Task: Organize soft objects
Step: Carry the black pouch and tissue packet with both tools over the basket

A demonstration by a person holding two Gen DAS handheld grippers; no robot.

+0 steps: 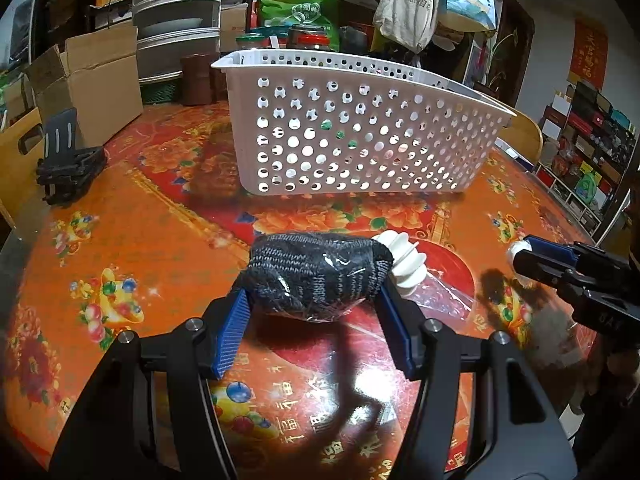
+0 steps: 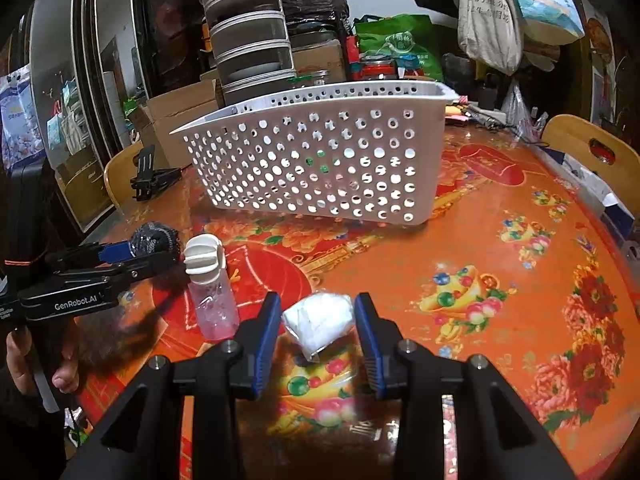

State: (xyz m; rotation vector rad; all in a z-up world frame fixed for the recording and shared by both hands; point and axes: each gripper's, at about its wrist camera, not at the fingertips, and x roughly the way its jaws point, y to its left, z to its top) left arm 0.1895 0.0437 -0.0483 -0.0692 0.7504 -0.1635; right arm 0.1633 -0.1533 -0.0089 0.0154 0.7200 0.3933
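Note:
A dark knit bundle in clear plastic wrap (image 1: 318, 274) sits between the blue pads of my left gripper (image 1: 314, 294), which is shut on it just above the table; it also shows in the right wrist view (image 2: 154, 238). A white soft item in clear wrap (image 2: 318, 320) sits between the pads of my right gripper (image 2: 316, 312), which is shut on it; in the left wrist view only its white tip (image 1: 516, 250) shows. A white perforated basket (image 1: 356, 128) stands behind both, also in the right wrist view (image 2: 316, 164).
A clear pink bottle with a white ribbed cap (image 2: 206, 280) lies on the red-orange tablecloth (image 2: 460, 248) between the grippers. A black folded stand (image 1: 66, 164) and cardboard box (image 1: 86, 84) sit at the far left. Jars and bags crowd behind the basket.

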